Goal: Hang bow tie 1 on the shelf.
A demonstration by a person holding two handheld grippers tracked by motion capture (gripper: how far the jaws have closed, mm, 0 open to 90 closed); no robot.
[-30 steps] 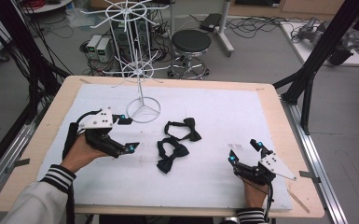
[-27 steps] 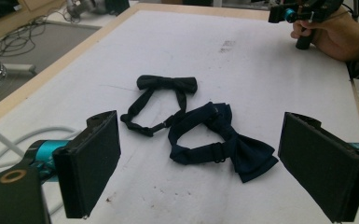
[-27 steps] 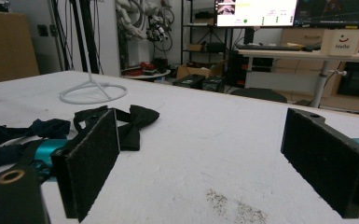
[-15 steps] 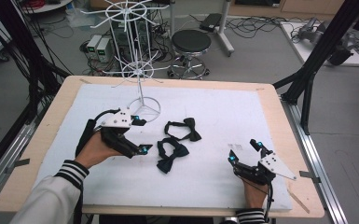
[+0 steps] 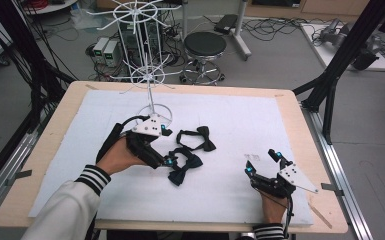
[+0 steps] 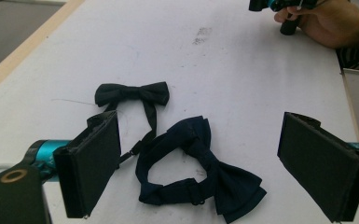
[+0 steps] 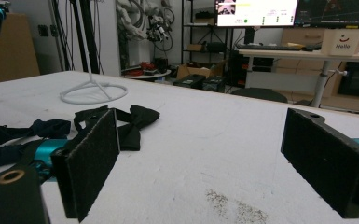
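Two bow ties lie near the middle of a white-covered bench (image 5: 240, 120) as a person works over them with a hand-held gripper in each hand. The left gripper (image 5: 168, 146) hovers over the navy bow tie (image 6: 200, 172), its fingers (image 6: 93, 168) spread wide to either side of the knot and gripping nothing. A black bow tie (image 6: 133, 93) rests just beyond, toward the bench's far edge, its thin strap trailing back to the navy one. The right gripper (image 5: 262, 162) waits near the front right corner, well apart from both ties, its fingers likewise wide open and empty. Both ties look like soft woven fabric: light, limp and likely to flop or fold when lifted, with adjustable bands looped loosely behind pleated wings. The stitched centre knot is probably the firmest place to pinch; the strap would likely slide or dangle. The fingers' pads are flat, black and rough-textured. A white wire display stand (image 5: 150, 75) rises from a ring base near the far left.
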